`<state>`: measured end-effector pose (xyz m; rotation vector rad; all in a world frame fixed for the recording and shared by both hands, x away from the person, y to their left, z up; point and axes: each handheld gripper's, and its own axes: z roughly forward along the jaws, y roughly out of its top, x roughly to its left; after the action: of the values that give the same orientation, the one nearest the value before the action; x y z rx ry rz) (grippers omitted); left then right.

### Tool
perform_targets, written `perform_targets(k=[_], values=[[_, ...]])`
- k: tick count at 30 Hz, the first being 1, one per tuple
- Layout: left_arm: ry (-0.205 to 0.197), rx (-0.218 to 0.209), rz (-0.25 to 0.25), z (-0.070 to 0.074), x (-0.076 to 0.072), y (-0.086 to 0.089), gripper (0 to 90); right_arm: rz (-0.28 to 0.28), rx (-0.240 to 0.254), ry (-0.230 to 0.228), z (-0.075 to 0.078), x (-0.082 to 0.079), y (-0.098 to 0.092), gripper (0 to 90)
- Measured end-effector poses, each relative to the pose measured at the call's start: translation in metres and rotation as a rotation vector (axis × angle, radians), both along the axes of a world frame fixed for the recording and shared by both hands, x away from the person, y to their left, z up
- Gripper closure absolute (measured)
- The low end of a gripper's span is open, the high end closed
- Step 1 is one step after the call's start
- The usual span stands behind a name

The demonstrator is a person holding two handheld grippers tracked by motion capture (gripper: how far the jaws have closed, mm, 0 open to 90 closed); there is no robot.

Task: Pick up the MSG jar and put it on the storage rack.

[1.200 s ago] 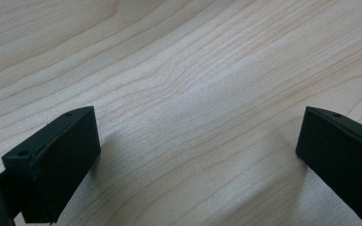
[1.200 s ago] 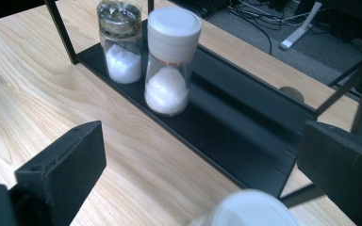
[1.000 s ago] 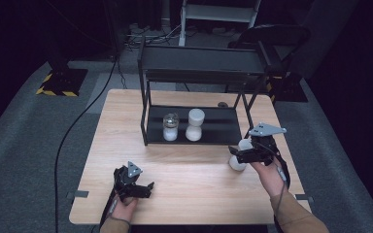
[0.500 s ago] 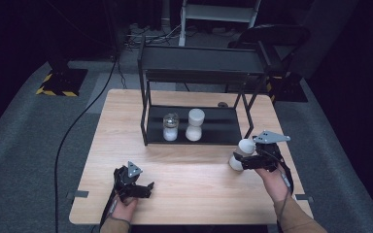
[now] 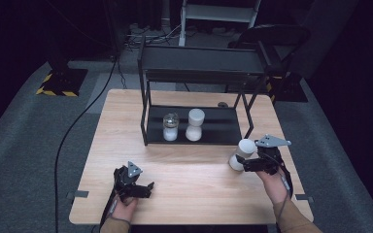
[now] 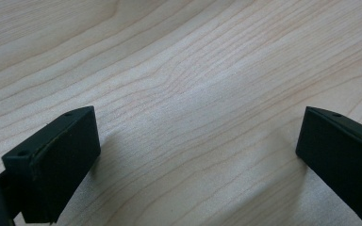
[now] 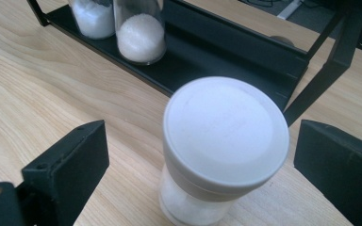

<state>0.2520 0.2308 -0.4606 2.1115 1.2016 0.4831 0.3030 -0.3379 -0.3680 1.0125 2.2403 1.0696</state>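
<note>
Partly cut off: jar (image 7: 219,155) base, between open jaws.

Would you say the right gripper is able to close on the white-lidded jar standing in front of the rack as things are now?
Probably yes. In the right gripper view the jar stands upright between the open jaws of the right gripper, with a gap on each side and nothing between pads and jar. The rack sits behind it, clear of the jaws.

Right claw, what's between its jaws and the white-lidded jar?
Nothing: in the right gripper view the right claw has bare gaps on both sides of the white-lidded jar, with wooden table behind.
</note>
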Motion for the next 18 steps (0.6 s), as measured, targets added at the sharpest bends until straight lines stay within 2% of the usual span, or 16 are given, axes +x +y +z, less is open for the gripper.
perform_targets(k=[9,16,18], values=[[0.0,0.0,0.0,0.0,0.0,0.0,0.0,-0.008,0.005,0.031,-0.011,0.009,-0.005,8.7],[0.0,0.0,0.001,0.0,0.0,0.0,0.0,-0.004,0.027,0.053,-0.017,0.016,-0.008,18.2],[0.0,0.0,0.003,0.0,0.0,0.0,0.0,-0.006,0.03,0.06,-0.017,0.019,-0.007,23.6]])
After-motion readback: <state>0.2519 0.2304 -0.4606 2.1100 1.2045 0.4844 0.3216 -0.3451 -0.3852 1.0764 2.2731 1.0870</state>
